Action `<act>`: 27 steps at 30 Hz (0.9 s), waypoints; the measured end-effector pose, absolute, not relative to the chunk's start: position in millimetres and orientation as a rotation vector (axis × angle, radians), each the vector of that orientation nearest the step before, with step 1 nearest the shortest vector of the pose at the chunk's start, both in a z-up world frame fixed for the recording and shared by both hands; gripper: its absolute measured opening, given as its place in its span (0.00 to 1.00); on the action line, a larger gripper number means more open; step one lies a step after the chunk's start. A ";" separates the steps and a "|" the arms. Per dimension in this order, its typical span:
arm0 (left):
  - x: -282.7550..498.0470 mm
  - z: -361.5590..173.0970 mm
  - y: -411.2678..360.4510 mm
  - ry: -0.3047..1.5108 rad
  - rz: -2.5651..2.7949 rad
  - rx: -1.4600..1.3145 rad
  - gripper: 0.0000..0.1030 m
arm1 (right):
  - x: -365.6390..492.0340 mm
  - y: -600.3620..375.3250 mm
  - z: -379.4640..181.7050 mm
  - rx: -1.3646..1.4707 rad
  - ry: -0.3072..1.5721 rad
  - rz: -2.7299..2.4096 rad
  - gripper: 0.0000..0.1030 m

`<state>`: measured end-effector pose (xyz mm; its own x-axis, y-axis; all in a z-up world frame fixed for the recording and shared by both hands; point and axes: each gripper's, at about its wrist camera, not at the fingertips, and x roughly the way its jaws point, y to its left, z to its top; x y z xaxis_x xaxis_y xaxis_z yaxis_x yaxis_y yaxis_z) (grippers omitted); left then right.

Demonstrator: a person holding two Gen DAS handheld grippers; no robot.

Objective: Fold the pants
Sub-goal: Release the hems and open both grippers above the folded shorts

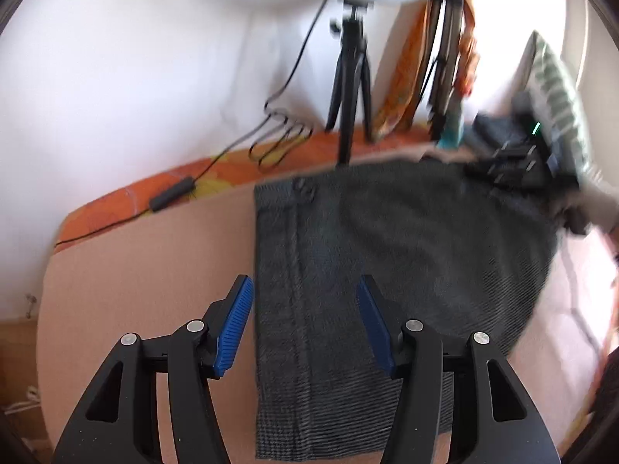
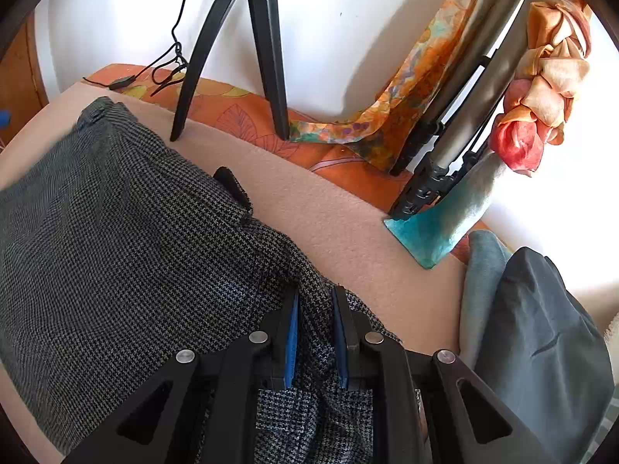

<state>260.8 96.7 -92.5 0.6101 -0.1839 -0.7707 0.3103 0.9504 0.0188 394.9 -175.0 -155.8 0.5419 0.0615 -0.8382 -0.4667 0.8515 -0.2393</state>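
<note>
Dark grey houndstooth pants (image 1: 387, 255) lie on a beige blanket (image 1: 147, 270). My left gripper (image 1: 305, 290) is open and empty, hovering above the pants' left edge. My right gripper (image 2: 315, 297) is shut on a bunched fold of the pants (image 2: 116, 251), near their far right edge. In the left wrist view the right gripper (image 1: 514, 162) shows blurred at the pants' far right corner.
A black tripod (image 2: 247, 50) stands on the orange patterned cover (image 2: 247, 112) at the back, with a cable and switch (image 1: 170, 197). A second tripod draped in colourful scarves (image 2: 456, 89) leans at the right. Folded grey-blue clothes (image 2: 534, 328) lie at the right. A white wall stands behind.
</note>
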 end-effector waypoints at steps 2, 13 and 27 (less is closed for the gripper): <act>266.6 -110.0 97.4 0.912 -0.245 0.149 0.53 | 394.1 -173.0 -155.1 -0.475 0.945 0.300 0.19; 215.0 -83.9 95.4 0.833 -0.230 0.029 0.53 | 293.3 -224.4 -83.1 -0.104 0.843 0.310 0.42; 163.8 -77.1 80.3 0.831 -0.215 -0.126 0.53 | 196.7 -129.6 -150.1 0.111 1.059 0.637 0.46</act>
